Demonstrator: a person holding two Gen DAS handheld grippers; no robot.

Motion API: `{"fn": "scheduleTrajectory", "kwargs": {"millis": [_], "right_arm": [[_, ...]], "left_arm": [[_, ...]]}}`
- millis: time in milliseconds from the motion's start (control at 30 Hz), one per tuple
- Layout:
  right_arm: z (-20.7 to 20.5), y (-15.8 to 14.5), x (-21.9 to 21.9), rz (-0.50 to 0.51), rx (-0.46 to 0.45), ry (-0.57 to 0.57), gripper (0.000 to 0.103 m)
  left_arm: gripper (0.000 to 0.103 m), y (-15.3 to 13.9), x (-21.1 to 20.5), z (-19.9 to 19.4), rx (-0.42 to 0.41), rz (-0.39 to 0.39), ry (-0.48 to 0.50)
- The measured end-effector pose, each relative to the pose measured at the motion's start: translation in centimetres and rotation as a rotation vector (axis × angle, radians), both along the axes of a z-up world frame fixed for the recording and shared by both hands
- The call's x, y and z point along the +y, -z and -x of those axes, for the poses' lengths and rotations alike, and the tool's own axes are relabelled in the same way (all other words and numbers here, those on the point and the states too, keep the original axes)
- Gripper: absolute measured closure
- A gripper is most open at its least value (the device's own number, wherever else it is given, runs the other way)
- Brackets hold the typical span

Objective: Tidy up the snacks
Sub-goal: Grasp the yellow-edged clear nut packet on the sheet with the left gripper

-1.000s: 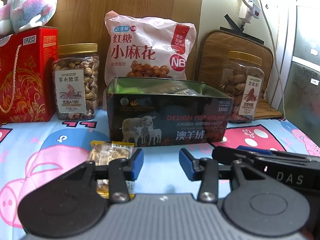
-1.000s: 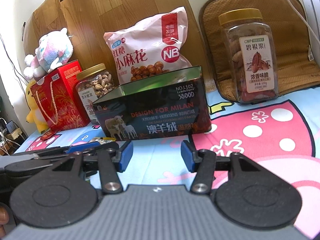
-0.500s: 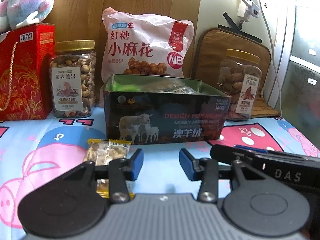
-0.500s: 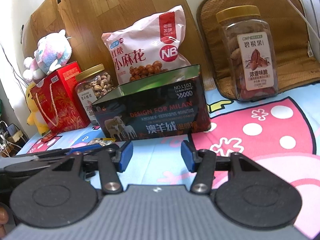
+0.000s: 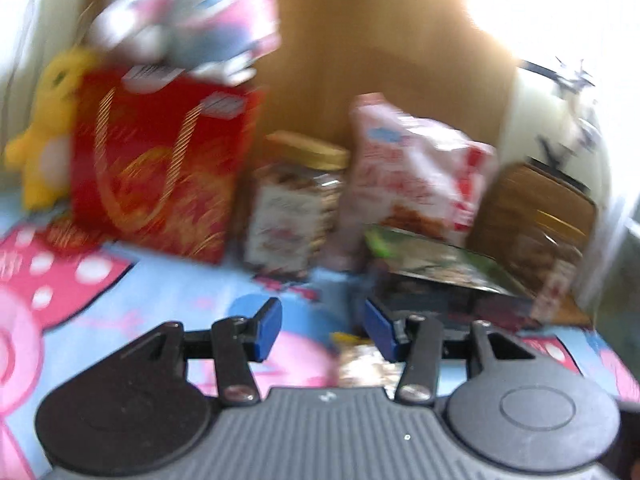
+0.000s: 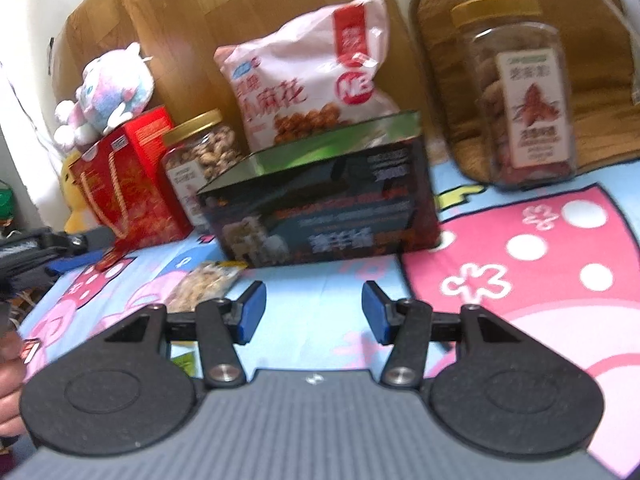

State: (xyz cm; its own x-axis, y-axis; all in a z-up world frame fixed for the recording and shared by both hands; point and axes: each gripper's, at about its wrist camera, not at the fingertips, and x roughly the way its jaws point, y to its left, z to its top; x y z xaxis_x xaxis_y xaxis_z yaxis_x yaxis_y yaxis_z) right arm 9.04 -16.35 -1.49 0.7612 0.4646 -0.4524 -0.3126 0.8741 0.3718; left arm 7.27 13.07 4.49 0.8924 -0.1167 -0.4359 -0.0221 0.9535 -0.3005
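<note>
- Since half a second earlier the left gripper (image 5: 320,330) had swung left and its view had smeared with motion: the red gift box (image 5: 160,176) filled the left of centre where the dark tin (image 5: 440,280) had sat, and the tin had slid to the right of centre.
- The right gripper (image 6: 314,312) had shifted less; the tin (image 6: 320,208) stood larger at the middle of its view.
- Both claws were spread wide, with nothing between the blue pads (image 6: 252,312).
- One clear-wrapped snack packet (image 6: 204,286), crinkly film over pale lumpy pieces, lay on the cartoon-print cloth (image 6: 520,280) just left of the tin's front, at lower left of centre in the right view; in the left view it showed beside the right pad.
- By my reading little was done: the packet was not yet in the open tin, and the tin's contents were too blurred to judge.
- The tin was rigid, box-shaped, glossy; the pink bag (image 6: 312,76) soft and puffed; the two gold-lidded jars (image 6: 520,92) hard clear plastic.
</note>
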Motion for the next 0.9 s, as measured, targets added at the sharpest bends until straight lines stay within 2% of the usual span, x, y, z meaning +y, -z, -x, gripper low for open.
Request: {"fn": "scheduleTrajectory", "kwargs": {"millis": [100,333,433,533,567,600,633,767,900], "right_arm": [[-0.1,-0.9,1.9,0.005,0.008,-0.078,0.047],[-1.7,-1.0,8.4,0.135,0.072,-0.289,0.044],[-2.1,-0.3,10.0,0.184,0.084,-0.328,0.043],[-2.5,0.1,10.5,0.179,0.071,-0.324,0.044],[-2.6,0.1,10.7,0.176,0.068,-0.327,0.046],[-2.6,0.1,10.9,0.173,0.064,-0.335,0.06],[-2.6,0.2,11.1,0.168,0.064,-0.348,0.062],[-1.6,-0.1,11.9,0.211,0.007,-0.34,0.07],[-0.8,-0.5,11.5,0.208,-0.031,-0.312,0.07]], "left_arm": [[0.057,1.4,1.3,-0.8,0.034,0.048,-0.018],[0.057,3.9,-0.2,-2.7,0.142,0.116,0.128],[0.05,4.7,-0.9,-3.2,0.18,0.118,0.171],[0.051,5.1,-1.2,-3.4,0.194,0.133,0.211],[0.053,5.2,-1.3,-3.4,0.196,0.137,0.22],[0.053,5.3,-1.5,-3.4,0.195,0.133,0.226],[0.058,5.3,-1.7,-3.4,0.194,0.125,0.236],[0.063,5.2,-2.2,-3.2,0.178,0.102,0.248],[0.064,4.6,-2.3,-2.4,0.129,0.098,0.272]]}}
